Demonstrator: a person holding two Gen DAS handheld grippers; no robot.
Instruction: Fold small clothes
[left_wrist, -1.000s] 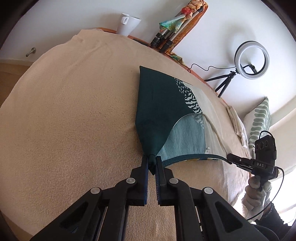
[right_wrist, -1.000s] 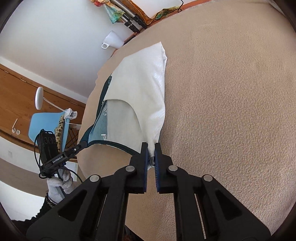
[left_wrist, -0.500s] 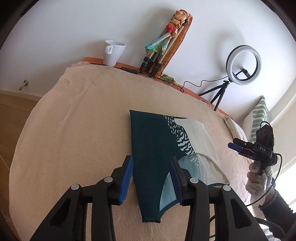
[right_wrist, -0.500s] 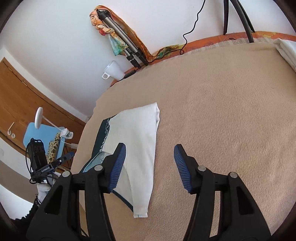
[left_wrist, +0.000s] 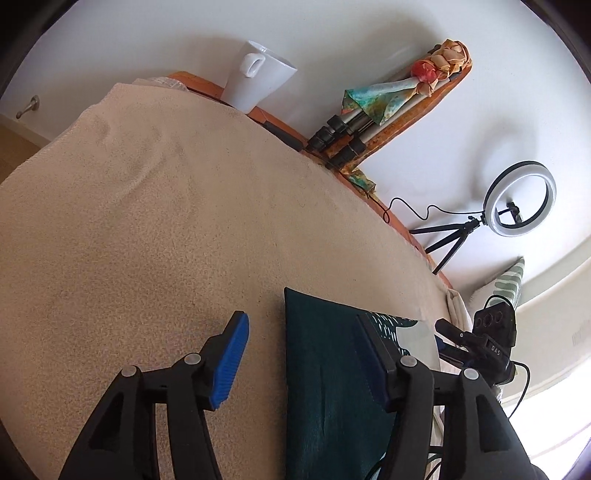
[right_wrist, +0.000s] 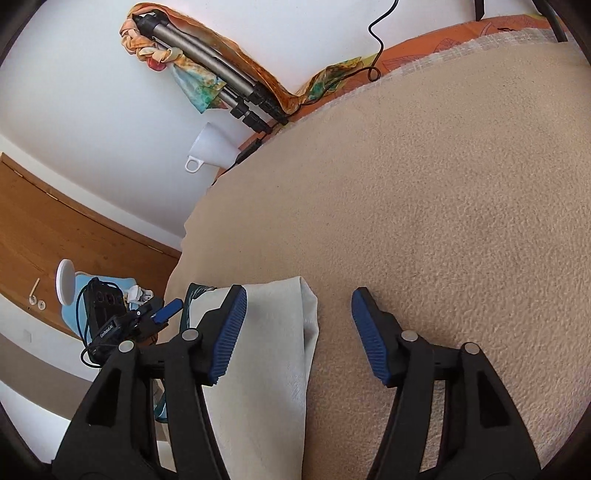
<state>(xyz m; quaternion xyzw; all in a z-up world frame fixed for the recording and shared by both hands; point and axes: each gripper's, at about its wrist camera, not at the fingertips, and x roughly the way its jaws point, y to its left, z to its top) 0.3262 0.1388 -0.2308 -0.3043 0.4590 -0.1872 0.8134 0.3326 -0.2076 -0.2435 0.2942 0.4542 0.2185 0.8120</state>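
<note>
This looks like a room in a home. A soft beige blanket (left_wrist: 177, 221) covers a bed, with a white mug (left_wrist: 258, 83) on an orange ledge, a green-patterned pillow (left_wrist: 511, 280) and a brown wooden door (right_wrist: 55, 236).

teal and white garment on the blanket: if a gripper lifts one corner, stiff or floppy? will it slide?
Probably floppy: the garment lies flat in thin folded layers, so a lifted corner would likely drape. Looks light. The nubby blanket probably resists sliding, so pushing may bunch it.
</note>
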